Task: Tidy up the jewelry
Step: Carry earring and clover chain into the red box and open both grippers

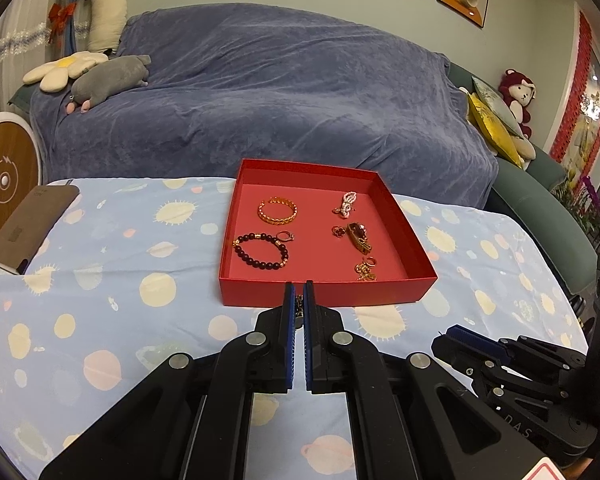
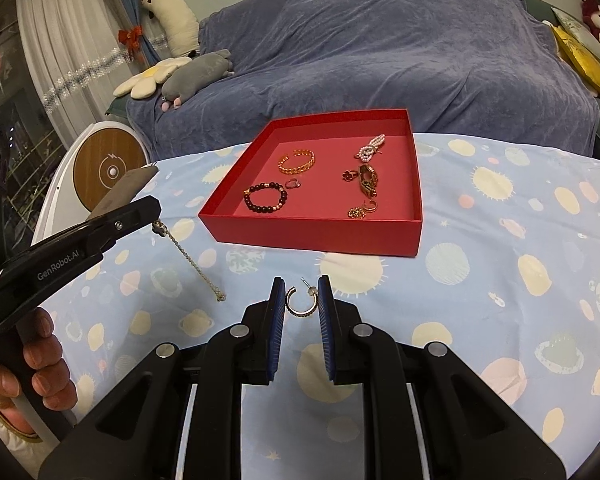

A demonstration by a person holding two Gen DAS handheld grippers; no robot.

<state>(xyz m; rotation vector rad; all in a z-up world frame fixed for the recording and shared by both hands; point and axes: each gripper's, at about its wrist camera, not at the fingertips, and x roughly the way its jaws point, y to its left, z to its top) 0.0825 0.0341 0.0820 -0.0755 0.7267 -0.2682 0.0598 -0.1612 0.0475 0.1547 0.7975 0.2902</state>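
Observation:
A red tray (image 1: pixel 324 292) (image 2: pixel 316 236) on the blue patterned cloth holds a gold bangle (image 1: pixel 278 210), a dark bead bracelet (image 1: pixel 260 254), a pearl clip (image 1: pixel 348 203), a brown brooch (image 1: pixel 358 236) and small gold pieces. My left gripper (image 1: pixel 299 300) is shut on a thin chain (image 2: pixel 192 260), which hangs from it to the cloth in the right wrist view. My right gripper (image 2: pixel 301 296) is open around a hoop earring (image 2: pixel 300 302) lying on the cloth, its pads apart from it.
A brown card (image 1: pixel 28 224) lies at the table's left edge. A sofa under a blue throw (image 1: pixel 260 100) with plush toys stands behind the table. A round white and wood device (image 2: pixel 108 168) stands at the left.

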